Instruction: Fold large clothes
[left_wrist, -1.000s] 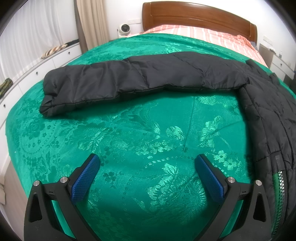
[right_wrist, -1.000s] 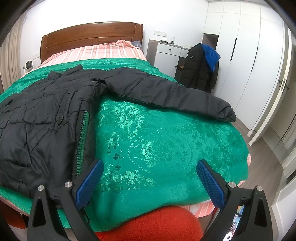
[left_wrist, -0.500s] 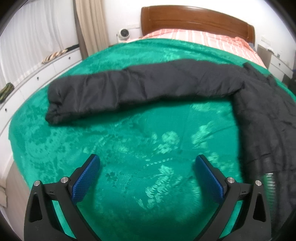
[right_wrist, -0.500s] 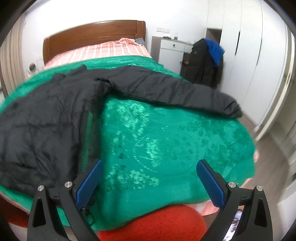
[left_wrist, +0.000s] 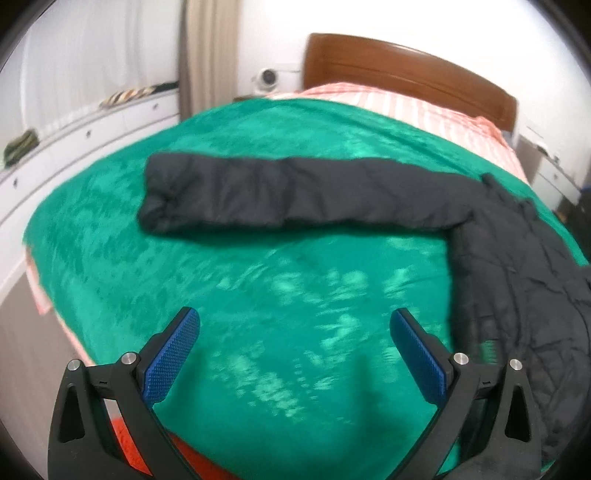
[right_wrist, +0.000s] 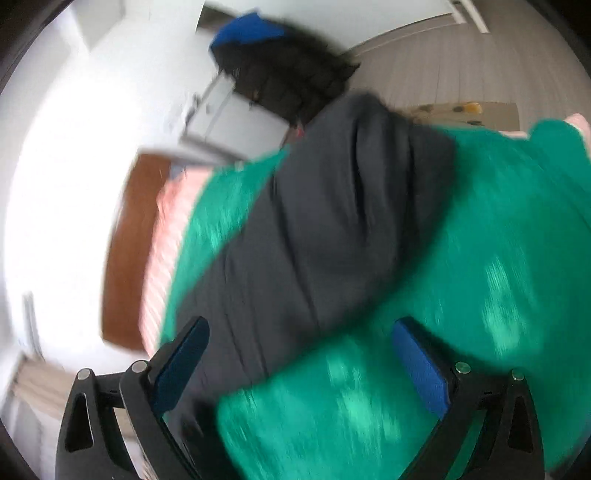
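Black quilted puffer jacket (left_wrist: 517, 280) lies spread on the green brocade bed cover (left_wrist: 258, 295), one padded sleeve (left_wrist: 295, 194) stretched crosswise toward the bed's left edge, its long axis square to the left gripper's (left_wrist: 295, 354) line of sight. That gripper's blue-padded fingers (left_wrist: 173, 354) are spread wide, empty, well short of the sleeve. The right gripper (right_wrist: 299, 365) is likewise spread and empty; its view is blurred, but the other sleeve (right_wrist: 332, 221) lies directly ahead and looks nearer, so the right hand seems better placed.
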